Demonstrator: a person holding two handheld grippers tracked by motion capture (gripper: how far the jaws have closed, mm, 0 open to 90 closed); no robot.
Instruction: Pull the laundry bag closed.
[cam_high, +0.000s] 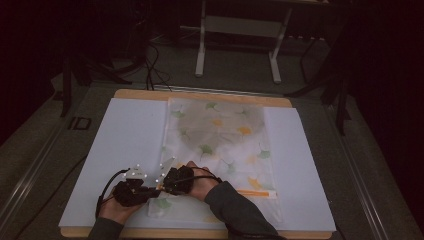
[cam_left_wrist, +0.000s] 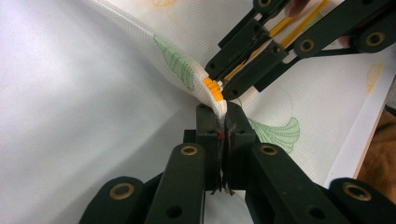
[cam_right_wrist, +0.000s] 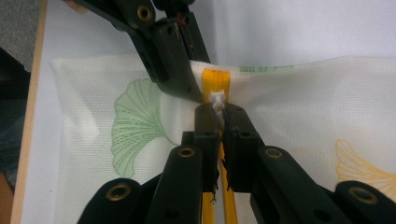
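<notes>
A white mesh bag printed with green and yellow leaves lies flat on a white board. Its yellow zipper ends at the bag's near left corner. My left gripper is shut on the bag's edge right at the zipper's end, pinching the mesh. My right gripper meets it tip to tip and is shut on the small white zipper pull. In the high view both grippers, left gripper and right gripper, sit together at the bag's front left corner, each in a hand.
The white board rests on a wooden table whose edge shows at the back and front. Behind it stands a pale desk frame, with cables on the dark floor. Gripper cables trail over the board's near left part.
</notes>
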